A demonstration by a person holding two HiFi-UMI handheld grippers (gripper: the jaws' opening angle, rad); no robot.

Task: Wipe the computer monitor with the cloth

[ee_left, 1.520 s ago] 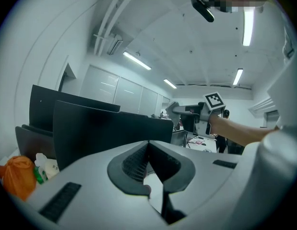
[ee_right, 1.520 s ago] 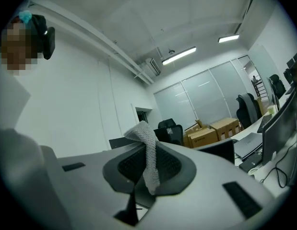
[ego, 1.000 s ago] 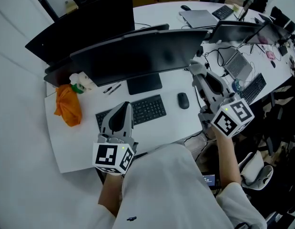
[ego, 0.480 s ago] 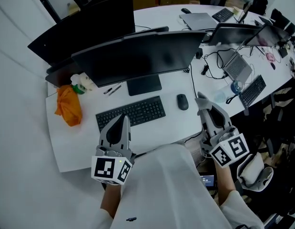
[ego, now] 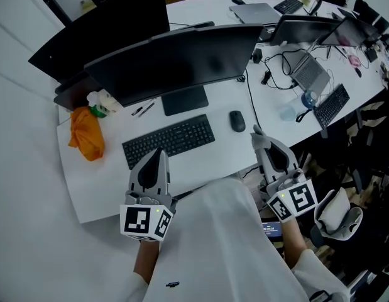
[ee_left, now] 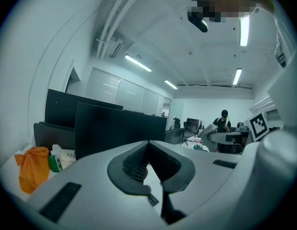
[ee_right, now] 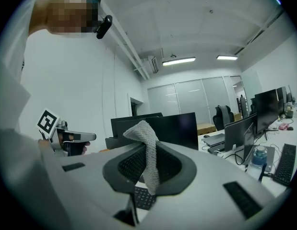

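Note:
The wide black monitor stands at the middle of the white desk; in the right gripper view the monitor is straight ahead. My right gripper hangs off the desk's front right edge, well short of the screen. It is shut on a small pale knitted cloth, which pokes up out of the jaws; the cloth barely shows in the head view. My left gripper hovers over the desk's front edge just before the keyboard, shut with nothing in it. In its own view the left gripper points at the monitor.
A mouse lies right of the keyboard. An orange bundle and a green-and-white bottle sit at the desk's left, two pens near the monitor stand. A second monitor stands behind. Laptops, cables and a water bottle crowd the right desk.
The right gripper has pulled back from beside the monitor's right edge to the desk's front edge, still holding the cloth. The left gripper has drawn back slightly.

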